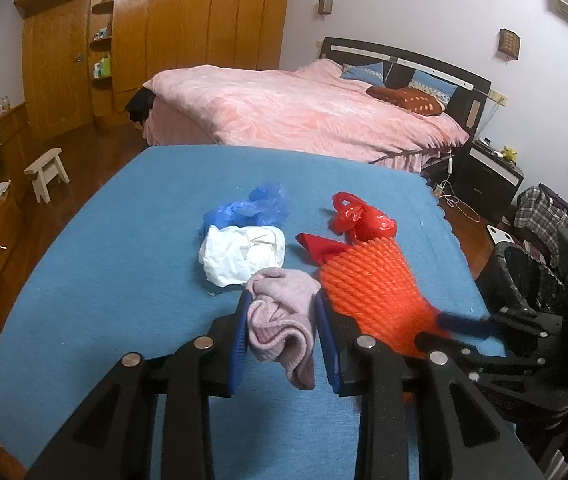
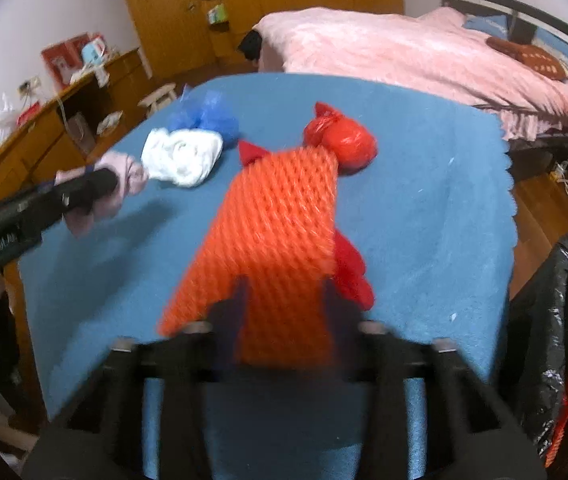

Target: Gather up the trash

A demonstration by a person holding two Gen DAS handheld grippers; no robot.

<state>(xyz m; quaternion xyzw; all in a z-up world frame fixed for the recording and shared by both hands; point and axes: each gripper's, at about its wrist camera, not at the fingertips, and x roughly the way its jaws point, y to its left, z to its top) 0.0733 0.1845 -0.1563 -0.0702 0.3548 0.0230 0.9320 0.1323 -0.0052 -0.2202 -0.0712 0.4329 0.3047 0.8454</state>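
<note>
My left gripper is shut on a pink knitted sock and holds it just above the blue table. My right gripper is shut on an orange foam net, lifted off the table and blurred; the net also shows in the left wrist view. A red piece hangs beside the net. On the table lie a white crumpled bag, a blue plastic bag and a red tied plastic bag. The left gripper appears in the right wrist view.
A bin lined with a black bag stands at the table's right edge, with red trash inside. A bed with a pink cover lies behind the table. A wooden wardrobe and a small stool stand at left.
</note>
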